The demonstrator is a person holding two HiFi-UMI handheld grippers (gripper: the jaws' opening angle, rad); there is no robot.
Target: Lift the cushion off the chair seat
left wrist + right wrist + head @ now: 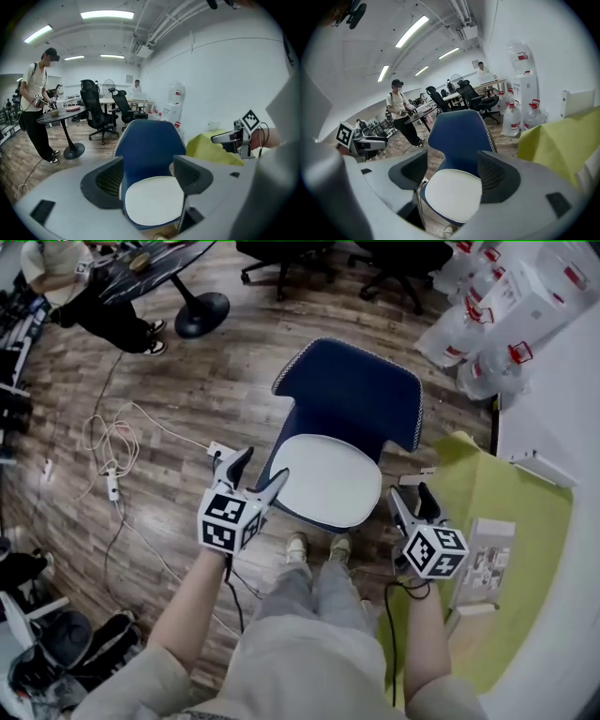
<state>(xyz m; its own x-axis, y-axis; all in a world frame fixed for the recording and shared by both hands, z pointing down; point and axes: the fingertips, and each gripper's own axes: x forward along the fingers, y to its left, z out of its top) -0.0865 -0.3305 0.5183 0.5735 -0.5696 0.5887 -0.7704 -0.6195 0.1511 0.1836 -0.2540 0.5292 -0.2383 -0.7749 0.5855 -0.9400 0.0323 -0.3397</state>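
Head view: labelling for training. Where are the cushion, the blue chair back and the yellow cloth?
cushion (326, 479): head view, middle of its white top.
blue chair back (352, 395): head view, centre of the panel.
yellow cloth (492, 486): head view, bare upper part.

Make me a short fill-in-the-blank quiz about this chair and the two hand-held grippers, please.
1. The white cushion lies on the seat of a ____ chair.
2. In the head view, the cushion sits ____ the left gripper and the right gripper.
3. Both grippers' jaws stand ____, gripping nothing.
Missing words: blue; between; open.
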